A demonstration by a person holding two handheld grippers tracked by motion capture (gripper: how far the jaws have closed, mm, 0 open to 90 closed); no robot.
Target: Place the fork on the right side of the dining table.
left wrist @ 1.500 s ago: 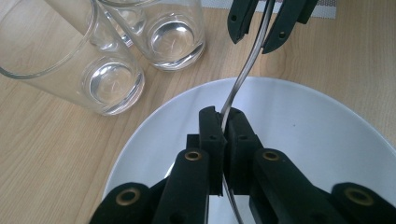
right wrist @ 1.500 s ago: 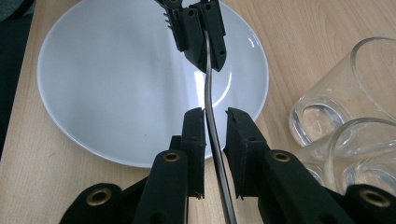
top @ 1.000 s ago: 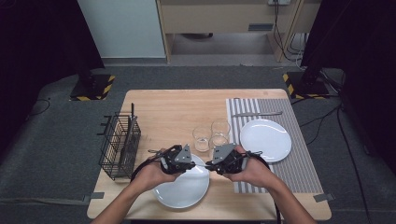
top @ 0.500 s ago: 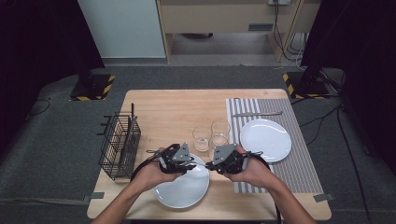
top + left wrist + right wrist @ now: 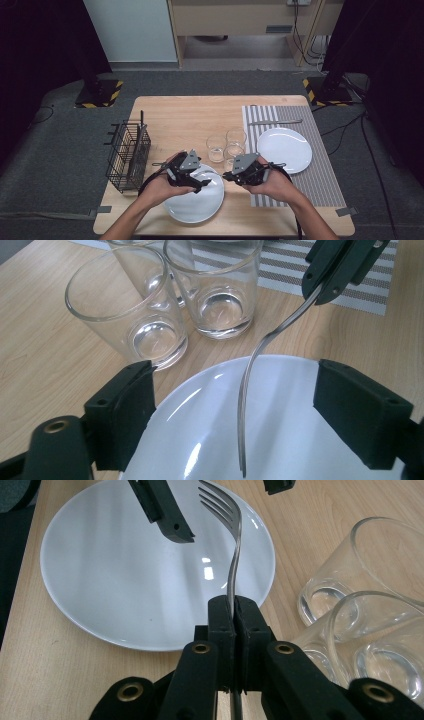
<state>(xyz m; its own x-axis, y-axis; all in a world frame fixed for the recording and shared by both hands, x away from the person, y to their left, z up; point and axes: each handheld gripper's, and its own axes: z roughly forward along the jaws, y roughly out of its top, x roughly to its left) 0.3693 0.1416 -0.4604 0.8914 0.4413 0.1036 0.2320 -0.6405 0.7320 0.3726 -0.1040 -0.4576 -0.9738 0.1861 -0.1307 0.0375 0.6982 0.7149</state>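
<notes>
One thin shiny metal fork is pinched by its handle in the right gripper; it looks stiff and maybe slippery. Left gripper has just spread wide, touching nothing.

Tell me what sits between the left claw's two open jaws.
The fork hangs untouched between the left claw's open jaws, above the white plate, in the left gripper view. The right claw grips its handle.

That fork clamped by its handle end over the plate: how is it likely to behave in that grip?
The fork looks like thin polished metal, so probably stiff, light, and a bit slippery. The right gripper pinches only the narrow handle, so the tined end could swivel if bumped. The left gripper has just been opening, its pads clear of the fork; a slip would likely drop it onto the white plate.
</notes>
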